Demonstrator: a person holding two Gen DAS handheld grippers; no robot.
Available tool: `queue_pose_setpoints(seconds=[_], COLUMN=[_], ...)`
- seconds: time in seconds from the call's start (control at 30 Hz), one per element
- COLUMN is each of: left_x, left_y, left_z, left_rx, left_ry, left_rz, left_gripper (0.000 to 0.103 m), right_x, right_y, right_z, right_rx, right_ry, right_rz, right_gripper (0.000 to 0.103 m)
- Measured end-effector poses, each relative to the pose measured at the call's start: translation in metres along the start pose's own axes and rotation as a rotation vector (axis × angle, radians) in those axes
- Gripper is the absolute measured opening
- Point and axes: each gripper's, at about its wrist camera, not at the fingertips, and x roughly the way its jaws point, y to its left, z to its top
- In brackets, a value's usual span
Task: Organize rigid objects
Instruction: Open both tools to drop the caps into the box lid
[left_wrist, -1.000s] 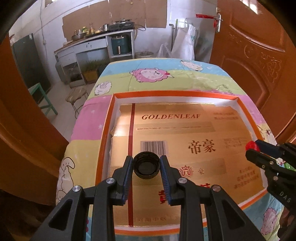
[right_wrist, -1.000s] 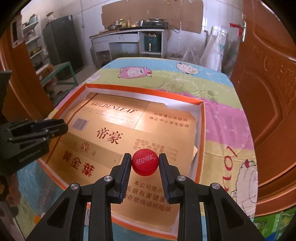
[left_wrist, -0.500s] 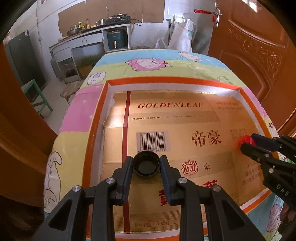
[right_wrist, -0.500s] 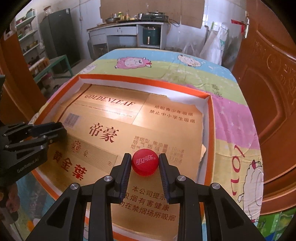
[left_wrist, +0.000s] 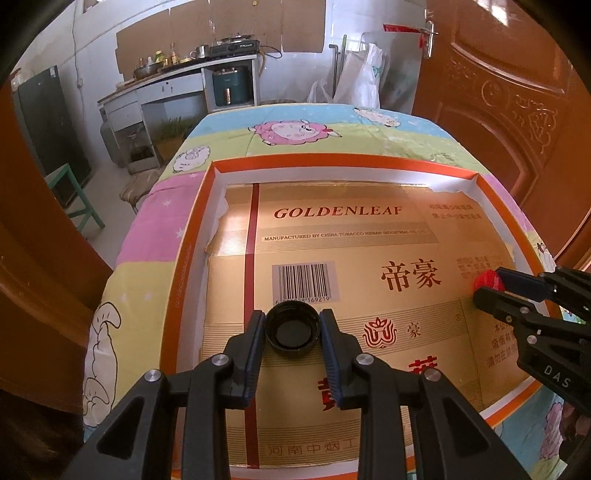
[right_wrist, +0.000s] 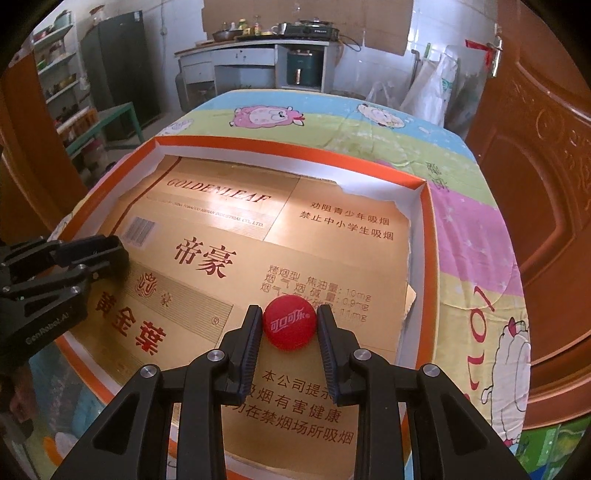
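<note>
— What is on the left?
— The left gripper (left_wrist: 292, 328) grasps a black cap (left_wrist: 292, 329), open side up, above the tray (left_wrist: 184, 258) near its left wall.
— And right?
— The right gripper (right_wrist: 290, 327) clamps a red cap (right_wrist: 290, 327) over the tray's right half.

The red cap (left_wrist: 488, 279) is half hidden behind the right gripper's fingers (left_wrist: 517, 306). Below the red cap, the gold cardboard sheet (right_wrist: 332, 240) has its near edge cut off by the frame; its small print blurs.
</note>
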Motion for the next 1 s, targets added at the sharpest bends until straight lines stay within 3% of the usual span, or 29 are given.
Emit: queue_pose_setpoints(seconds=[0.03, 0.1, 0.23, 0.3, 0.37, 0.67, 0.87, 1.0], left_x=[0.000, -0.001, -0.003, -0.003, -0.003, -0.026, -0.076, -0.109], left_y=[0.000, 0.001, 0.003, 0.003, -0.001, -0.004, -0.003, 0.001], left_z=[0.000, -0.001, -0.001, -0.001, -0.002, -0.012, -0.024, -0.036], left_rx=[0.002, 0.014, -0.002, 0.005, 0.025, 0.002, -0.002, -0.009], left_ry=[-0.003, -0.007, 0.012, 0.014, 0.015, -0.070, -0.176, -0.199], left_rz=[-0.005, -0.015, -0.030, -0.072, -0.092, -0.056, -0.051, -0.052], left_gripper=[0.030, 0.031, 0.035, 0.051, 0.055, 0.055, 0.055, 0.055], right_x=[0.000, 0.000, -0.003, -0.008, -0.015, -0.076, -0.124, -0.150], right_y=[0.001, 0.002, 0.002, 0.002, 0.003, 0.004, 0.016, 0.031], right_z=[0.000, -0.001, -0.005, -0.009, -0.013, -0.040, -0.068, -0.088], right_rx=[-0.004, -0.007, 0.003, 0.009, 0.007, 0.074, 0.100, 0.088], right_ry=[-0.002, -0.005, -0.024, -0.034, -0.047, -0.167, -0.229, -0.251], right_rz=[0.002, -0.007, 0.001, 0.005, 0.003, 0.056, 0.088, 0.112], right_gripper=[0.051, 0.068, 0.068, 0.068, 0.068, 0.068, 0.069, 0.069])
